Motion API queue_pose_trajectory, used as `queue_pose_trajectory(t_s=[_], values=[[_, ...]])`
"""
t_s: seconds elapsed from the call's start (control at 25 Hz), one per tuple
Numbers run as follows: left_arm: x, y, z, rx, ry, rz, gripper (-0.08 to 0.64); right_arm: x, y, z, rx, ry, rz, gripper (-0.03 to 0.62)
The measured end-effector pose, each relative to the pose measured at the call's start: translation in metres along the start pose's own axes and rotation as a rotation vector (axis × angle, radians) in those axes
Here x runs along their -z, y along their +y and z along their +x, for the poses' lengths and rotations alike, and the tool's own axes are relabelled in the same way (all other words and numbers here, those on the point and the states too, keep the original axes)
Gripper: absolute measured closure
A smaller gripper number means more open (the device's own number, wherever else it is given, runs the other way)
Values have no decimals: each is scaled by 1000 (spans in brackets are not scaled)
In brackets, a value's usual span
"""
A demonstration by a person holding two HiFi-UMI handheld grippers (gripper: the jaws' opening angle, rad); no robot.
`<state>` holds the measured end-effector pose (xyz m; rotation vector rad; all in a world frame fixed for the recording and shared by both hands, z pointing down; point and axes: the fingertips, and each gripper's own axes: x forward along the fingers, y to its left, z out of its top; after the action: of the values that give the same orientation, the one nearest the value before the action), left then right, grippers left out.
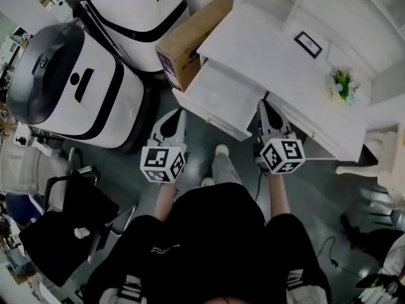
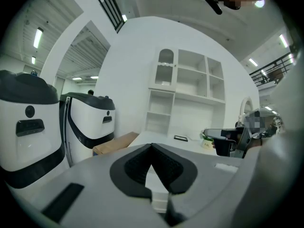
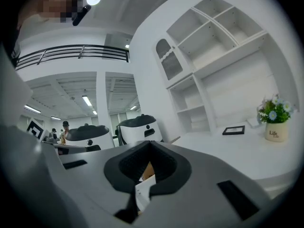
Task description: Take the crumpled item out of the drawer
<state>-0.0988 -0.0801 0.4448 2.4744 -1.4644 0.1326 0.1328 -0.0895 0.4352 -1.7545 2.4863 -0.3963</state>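
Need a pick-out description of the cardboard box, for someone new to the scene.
Find the white desk with its drawer pulled open. At the desk's left end, beside a white-and-black machine, sits the cardboard box: the only brown thing there.

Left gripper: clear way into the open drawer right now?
Probably yes: the drawer is pulled open, nothing covers it, and the left gripper sits just outside its front corner. Jaws are together, so they'd need opening first.

Drawer (image 1: 210, 116) contents washed out, indistinct.
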Motion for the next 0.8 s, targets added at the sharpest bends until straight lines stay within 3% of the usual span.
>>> queue_pose_trajectory(t_s=[0.44, 0.8], values=[[24, 13, 98, -1, 112, -43, 563, 36, -38, 93, -96, 144, 22, 600], [64, 17, 140, -8, 228, -97, 563, 90, -39, 143, -210, 307, 12, 600]])
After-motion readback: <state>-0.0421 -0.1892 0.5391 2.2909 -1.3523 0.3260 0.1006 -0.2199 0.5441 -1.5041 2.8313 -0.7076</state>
